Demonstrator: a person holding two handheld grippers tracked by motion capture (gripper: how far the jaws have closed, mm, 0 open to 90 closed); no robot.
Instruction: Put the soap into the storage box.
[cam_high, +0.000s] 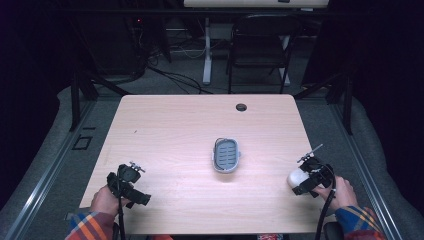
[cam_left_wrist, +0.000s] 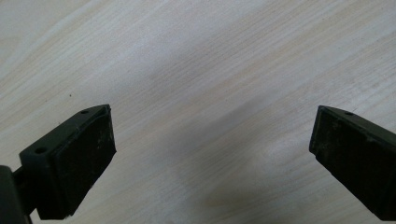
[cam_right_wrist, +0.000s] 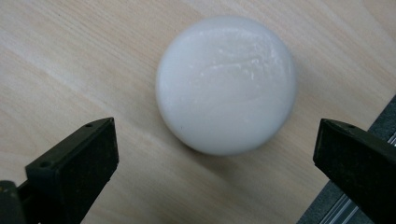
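Observation:
A white, rounded bar of soap (cam_high: 298, 178) lies near the table's right front corner. In the right gripper view the soap (cam_right_wrist: 226, 84) lies on the wood just ahead of my right gripper (cam_right_wrist: 215, 154), whose jaws stand wide apart and do not touch it. That right gripper (cam_high: 311, 179) hovers right beside the soap. A grey soap dish (cam_high: 227, 154) with a slotted insert sits at the middle of the table. My left gripper (cam_high: 131, 185) is at the front left, and in its own view the left gripper (cam_left_wrist: 212, 149) is open over bare wood.
The light wooden table (cam_high: 175, 130) has a round cable hole (cam_high: 241, 107) near its far edge. The table's right edge and a metal rail (cam_right_wrist: 345, 205) lie close to the soap. A black folding chair (cam_high: 260, 45) and desk legs stand beyond the table.

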